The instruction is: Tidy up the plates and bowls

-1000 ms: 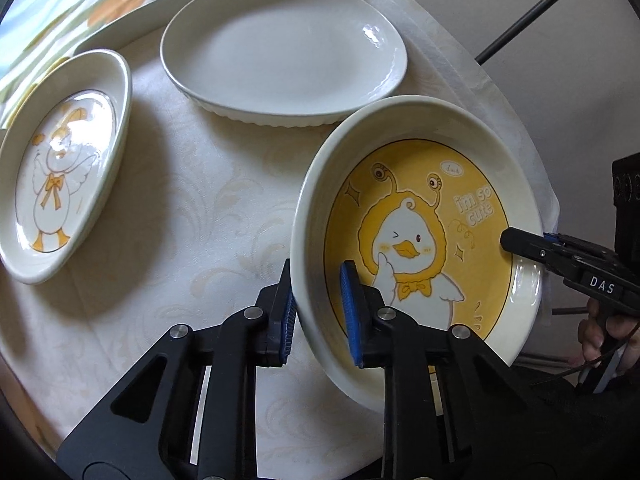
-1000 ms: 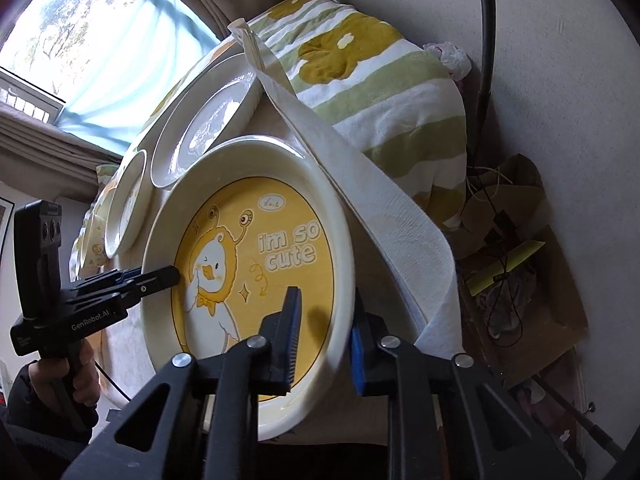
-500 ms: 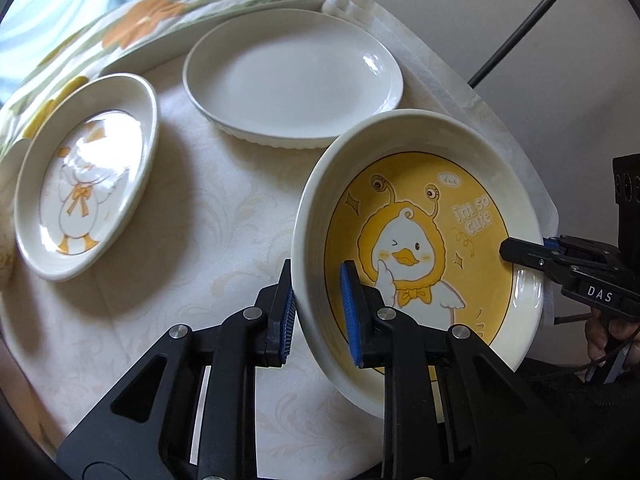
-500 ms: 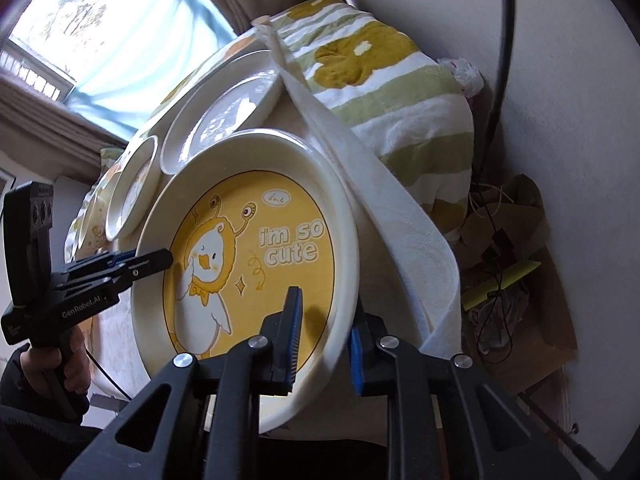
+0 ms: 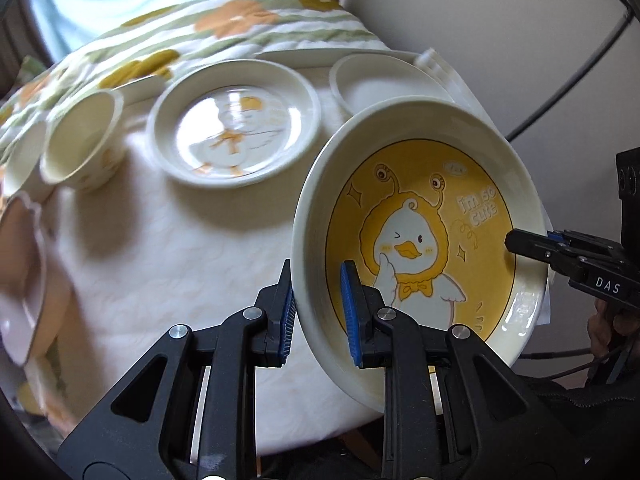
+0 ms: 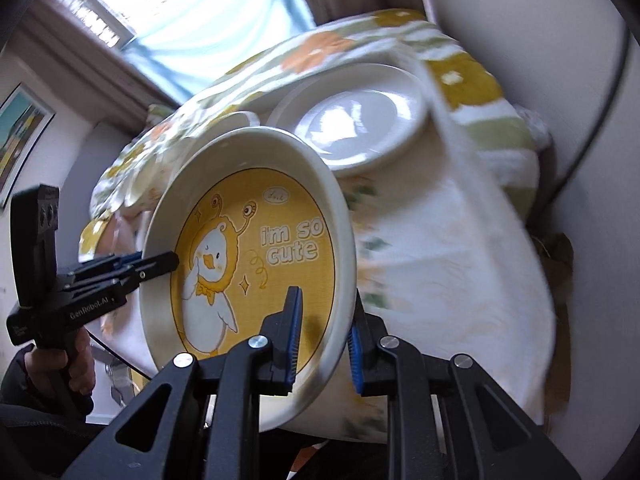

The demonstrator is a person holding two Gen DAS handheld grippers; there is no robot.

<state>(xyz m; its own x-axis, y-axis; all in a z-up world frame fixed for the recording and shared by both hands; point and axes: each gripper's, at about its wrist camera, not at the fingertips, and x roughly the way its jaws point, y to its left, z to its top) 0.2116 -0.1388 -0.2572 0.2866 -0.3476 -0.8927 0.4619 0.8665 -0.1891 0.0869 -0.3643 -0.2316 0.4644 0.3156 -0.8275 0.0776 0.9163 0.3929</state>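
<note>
A cream bowl-plate with a yellow duck picture and "i'm so cute" [image 5: 424, 236] is held in the air, tilted, by both grippers. My left gripper [image 5: 318, 314] is shut on its near-left rim. My right gripper [image 6: 324, 344] is shut on the opposite rim [image 6: 340, 280]. It shows at the right of the left wrist view [image 5: 520, 246]; the left gripper shows in the right wrist view [image 6: 168, 262]. On the table lie a duck plate [image 5: 236, 136], a plain white oval plate [image 5: 384, 80], also in the right wrist view [image 6: 356, 120], and a cream bowl [image 5: 80, 140].
The round table has a cream cloth [image 5: 160, 248]. More dishes sit at its left edge [image 5: 24, 280]. A green and orange striped blanket [image 5: 224, 28] lies behind. A white wall [image 5: 500, 20] and a black stand pole [image 5: 580, 76] are at the right.
Both grippers have lifted the yellow duck plate off the table and tipped it up. The views have swung, so the left dishes and the window now show.
</note>
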